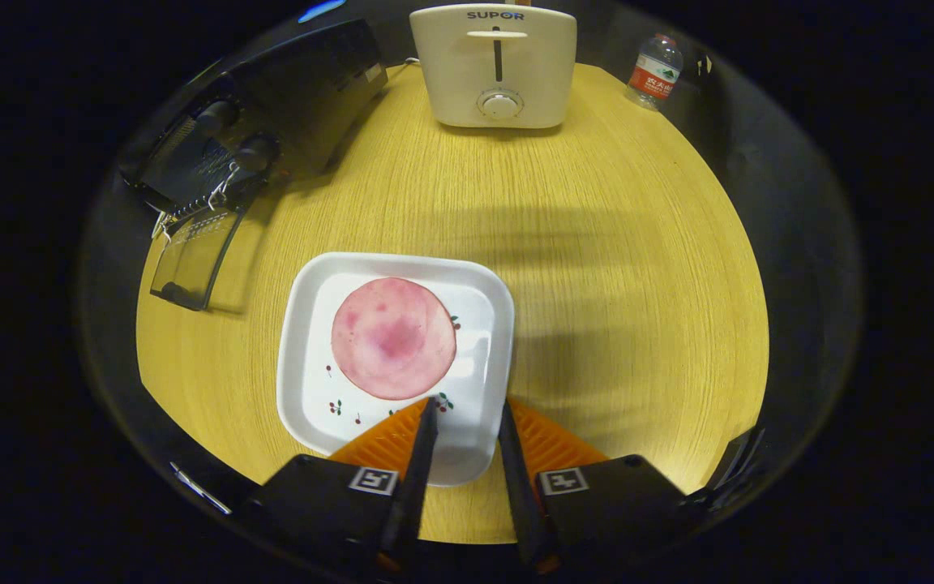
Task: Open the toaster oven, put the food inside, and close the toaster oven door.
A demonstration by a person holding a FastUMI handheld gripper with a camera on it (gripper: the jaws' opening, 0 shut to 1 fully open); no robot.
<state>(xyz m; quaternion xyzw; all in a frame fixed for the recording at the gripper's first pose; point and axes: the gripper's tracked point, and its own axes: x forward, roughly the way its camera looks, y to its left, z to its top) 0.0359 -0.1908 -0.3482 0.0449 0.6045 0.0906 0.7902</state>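
Note:
A round pink slice of food (393,337) lies on a white square plate (313,389) on the yellow wooden table, just ahead of my fingers. My gripper (468,403) is open, its tips hovering over the plate's near right part, with the left fingertip (431,405) at the edge of the slice. Nothing is held between the fingers. The black toaster oven (272,113) stands far off to the left. Its glass door (191,255) hangs down open toward the table.
A cream pop-up toaster (493,69) stands at the table's far edge, straight ahead. A water bottle (654,71) is to its right. Bare tabletop (613,268) stretches to the right of the plate and between the plate and the toaster.

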